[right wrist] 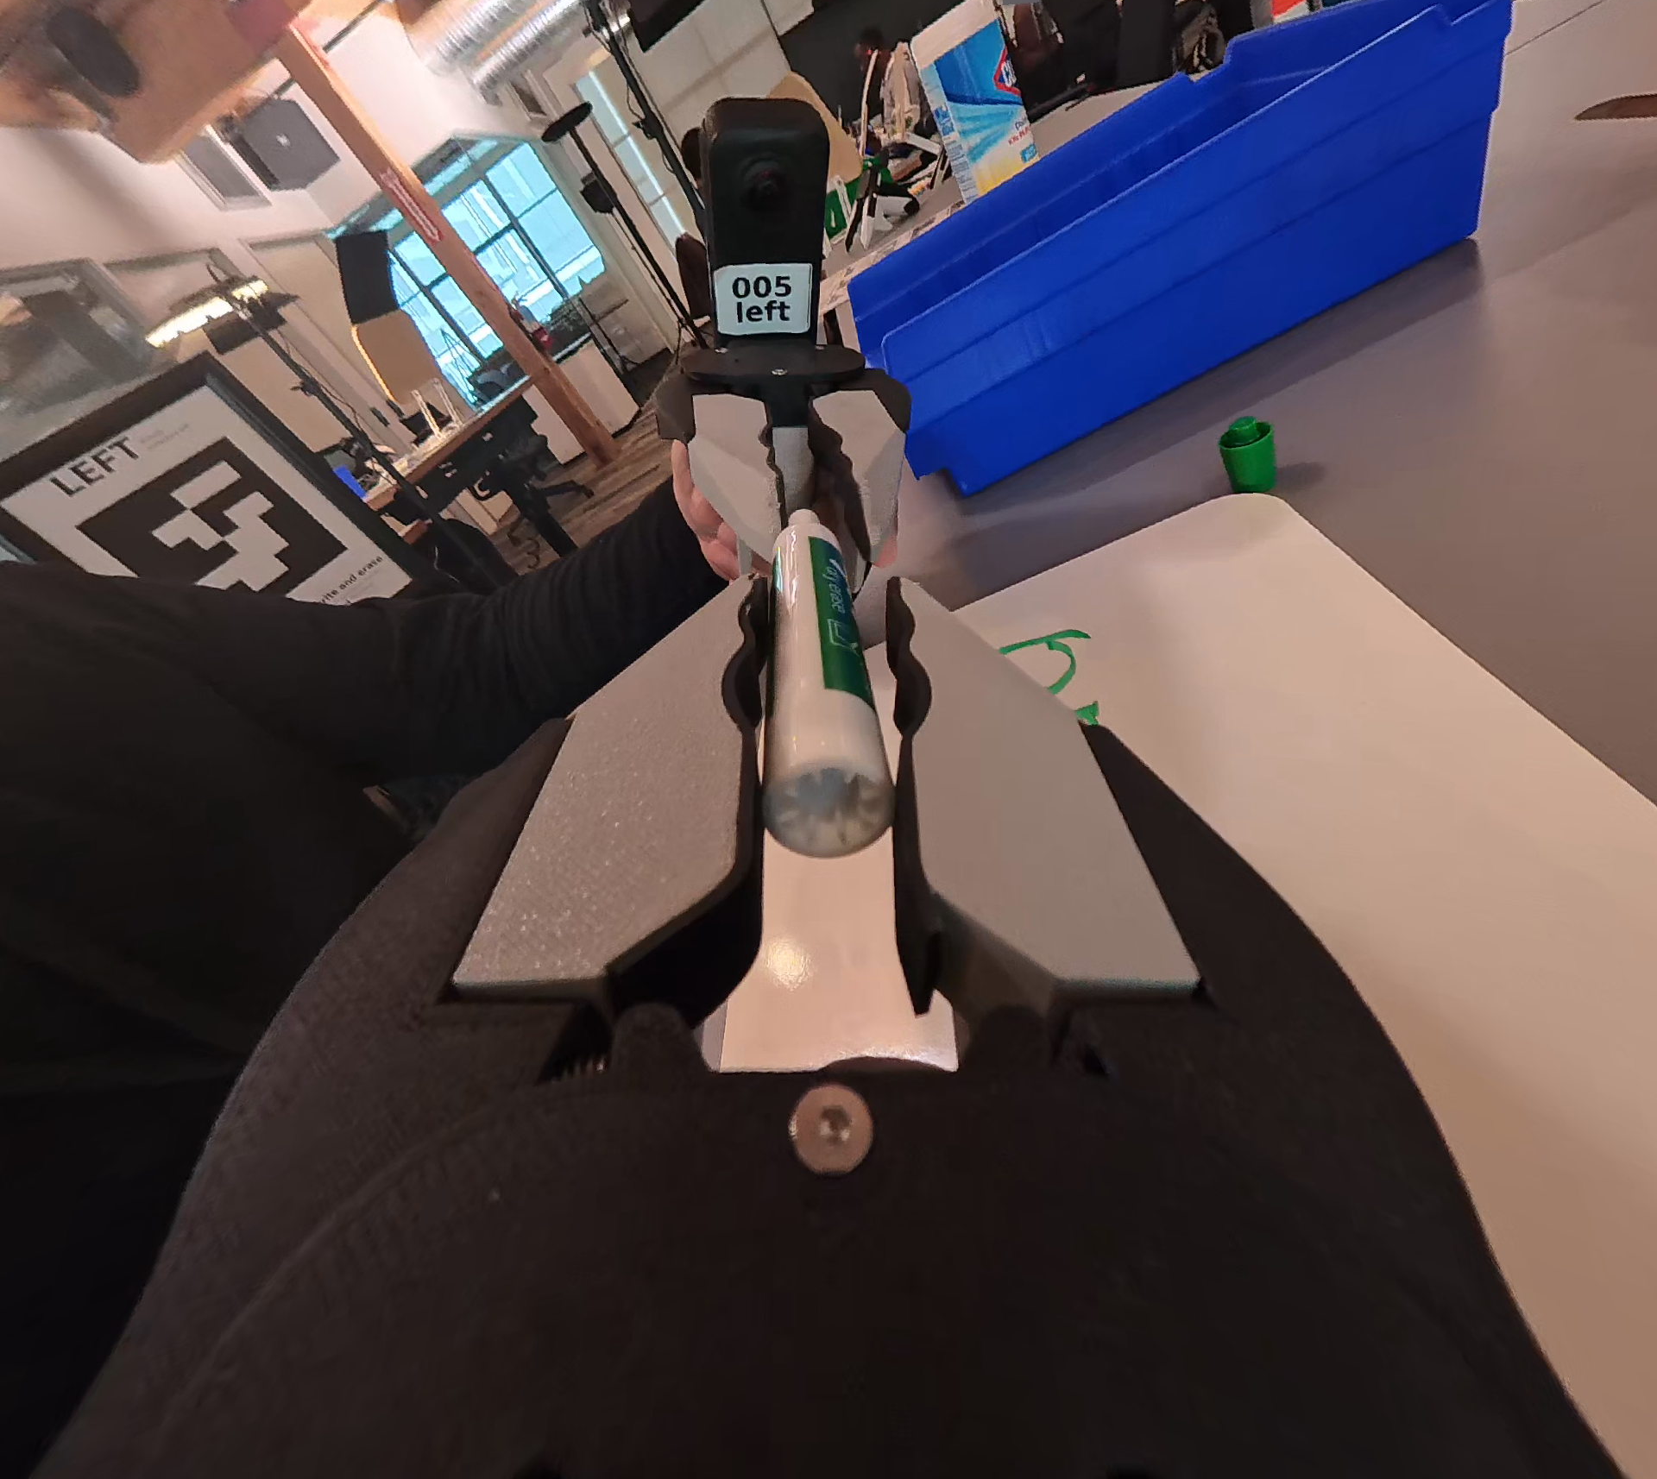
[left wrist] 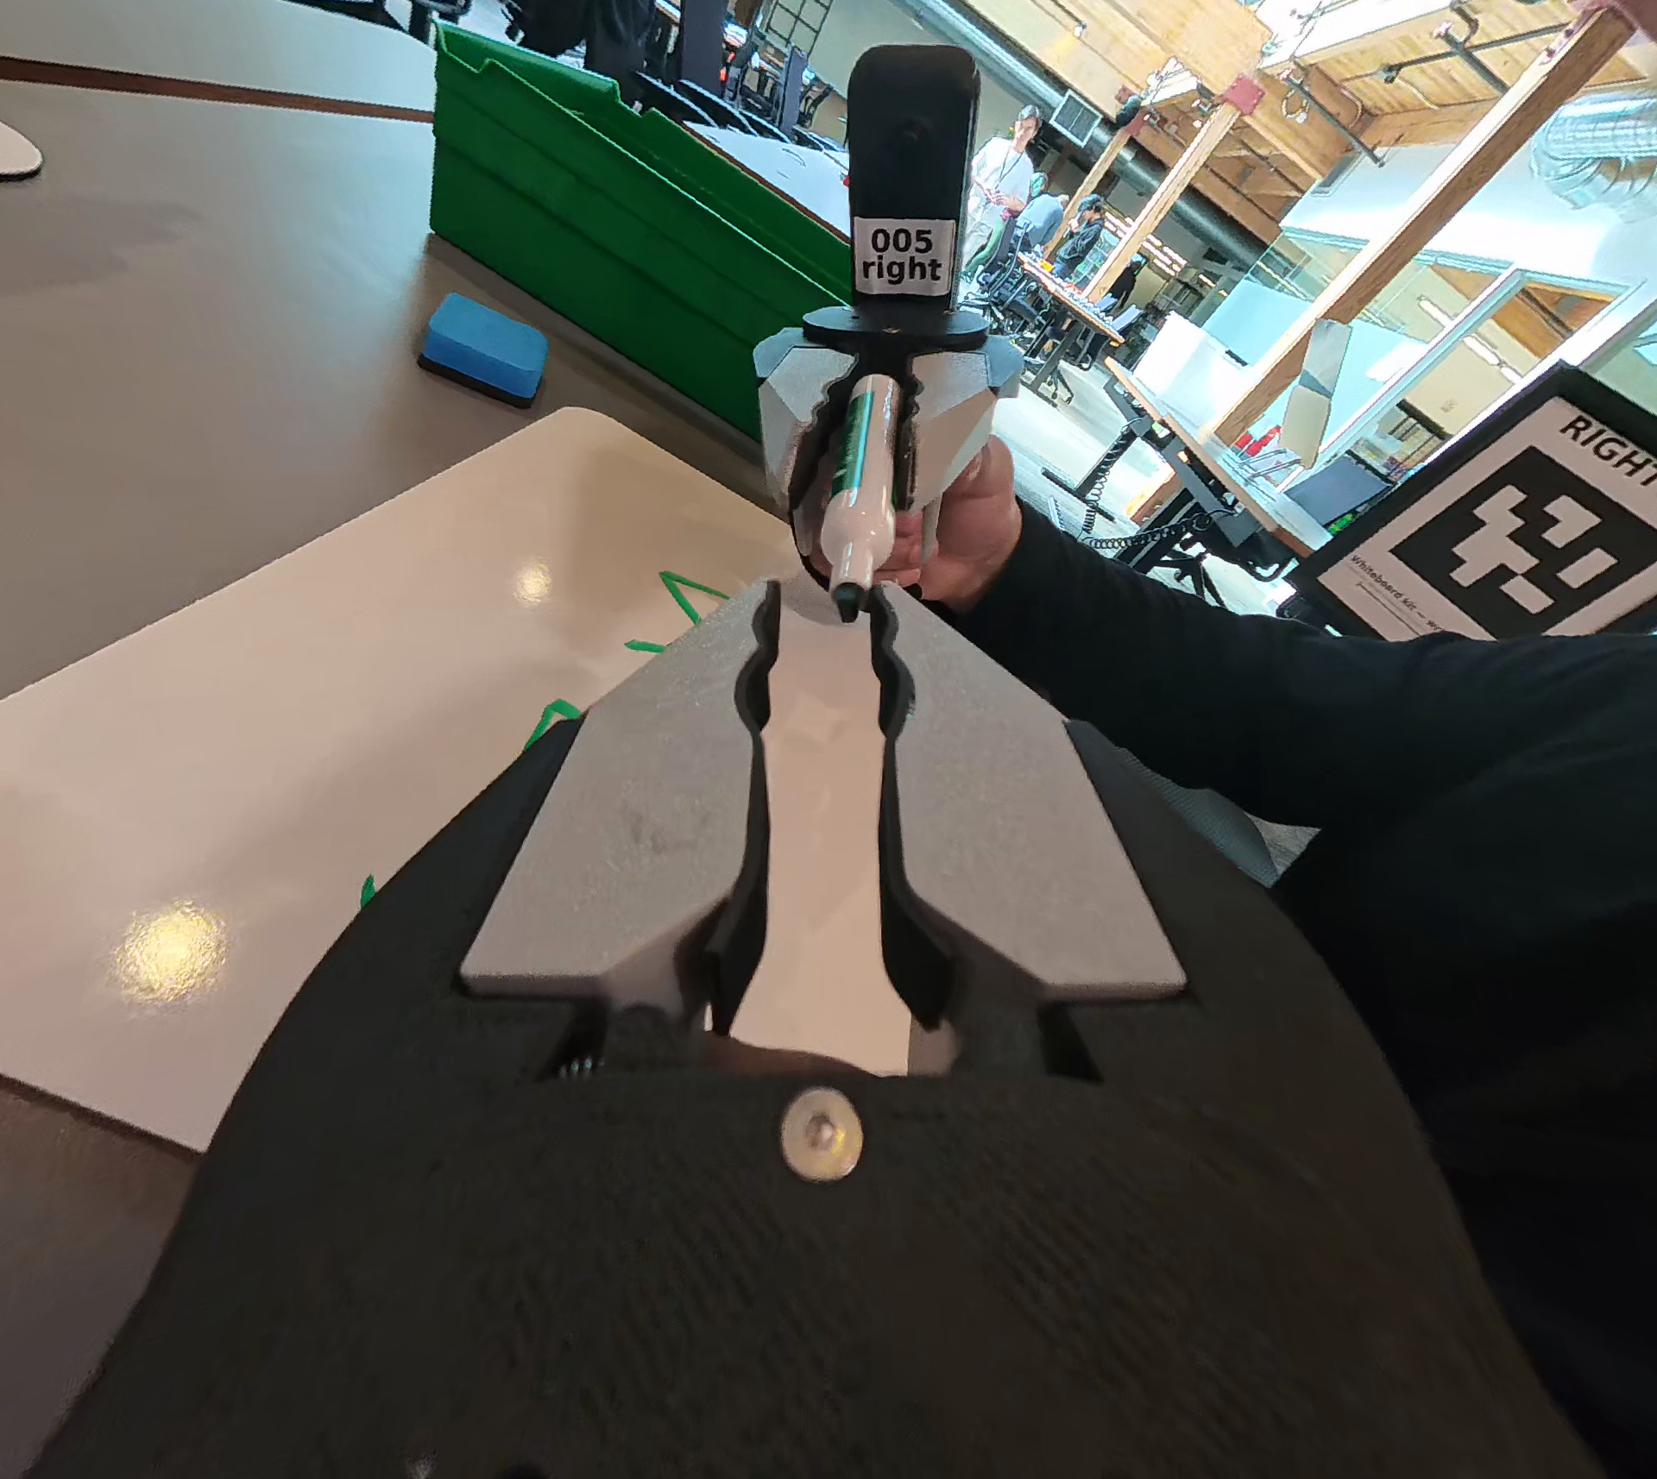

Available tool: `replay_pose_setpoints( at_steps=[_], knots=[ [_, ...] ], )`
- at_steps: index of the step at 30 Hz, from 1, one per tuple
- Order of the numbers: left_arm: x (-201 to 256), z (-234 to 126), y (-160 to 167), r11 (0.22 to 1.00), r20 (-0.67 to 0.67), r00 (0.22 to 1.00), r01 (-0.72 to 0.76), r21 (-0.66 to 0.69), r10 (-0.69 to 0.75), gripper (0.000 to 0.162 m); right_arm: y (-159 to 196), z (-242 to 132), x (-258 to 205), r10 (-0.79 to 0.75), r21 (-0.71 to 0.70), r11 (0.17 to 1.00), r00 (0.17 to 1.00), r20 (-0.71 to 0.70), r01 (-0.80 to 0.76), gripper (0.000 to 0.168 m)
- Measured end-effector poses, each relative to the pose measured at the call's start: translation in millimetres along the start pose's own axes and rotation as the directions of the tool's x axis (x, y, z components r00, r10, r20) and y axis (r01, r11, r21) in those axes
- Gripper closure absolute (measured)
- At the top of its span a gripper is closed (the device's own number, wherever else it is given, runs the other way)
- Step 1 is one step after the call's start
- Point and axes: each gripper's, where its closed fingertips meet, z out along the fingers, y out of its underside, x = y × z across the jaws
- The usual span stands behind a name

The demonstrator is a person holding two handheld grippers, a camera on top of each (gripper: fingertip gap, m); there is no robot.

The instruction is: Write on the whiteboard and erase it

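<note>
1. White glossy whiteboard (left wrist: pixel 296 719) lies flat on my table, green scribbles on it.
2. My right gripper (right wrist: pixel 820 629) clasps the white-and-green marker (right wrist: pixel 820 683); my left gripper (left wrist: pixel 820 620) gapes empty.
3. Only the left view shows the blue eraser (left wrist: pixel 484 347); only the right view shows the green cap (right wrist: pixel 1246 452).

The whiteboard (left wrist: pixel 314 719) lies flat on the table (left wrist: pixel 179 288). In the left wrist view, the eraser (left wrist: pixel 484 349) rests on the table just beyond the board's far edge, with a bin (left wrist: pixel 610 226) farther off to its right. In the right wrist view, the marker cap (right wrist: pixel 1247 453) stands on the table beside the board's far corner, and another bin (right wrist: pixel 1192 253) sits behind it to the left.
</note>
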Motion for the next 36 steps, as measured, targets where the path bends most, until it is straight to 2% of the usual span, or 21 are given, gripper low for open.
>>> replay_pose_setpoints(
  at_steps=[9, 18, 23, 30, 36],
  knots=[
    [-0.8, -0.2, 1.1, 1.0, 0.002, 1.0, 0.002, -0.006, -0.002, 0.144, 3.1, 1.4, 1.0, 0.006, -0.018, 1.0, 1.0, -0.007, -0.006, 0.145],
    [-1.4, 4.2, 14.8, 0.997, 0.005, 1.0, 0.002, -0.08, -0.002, 0.141, 8.9, 3.6, 3.6, 0.024, -0.05, 0.998, 1.0, -0.015, -0.025, 0.145],
    [4.5, 8.8, 25.3, 0.99, -0.016, 0.998, -0.055, -0.13, 0.053, 0.154, 18.5, 9.1, 0.4, 0.023, -0.1, 0.995, 1.0, -0.004, -0.024, 0.145],
    [8.3, 7.4, 25.6, 0.986, -0.032, 0.996, -0.092, -0.141, 0.089, 0.156, 17.6, 9.9, -3.2, 0.03, -0.092, 0.995, 0.999, 0.022, -0.028, 0.145],
    [13.0, 8.7, 20.7, 0.986, -0.036, 0.992, -0.126, -0.113, 0.123, 0.156, 6.4, 9.6, -11.4, 0.028, -0.02, 0.999, 0.997, 0.075, -0.027, 0.144]
  ],
)
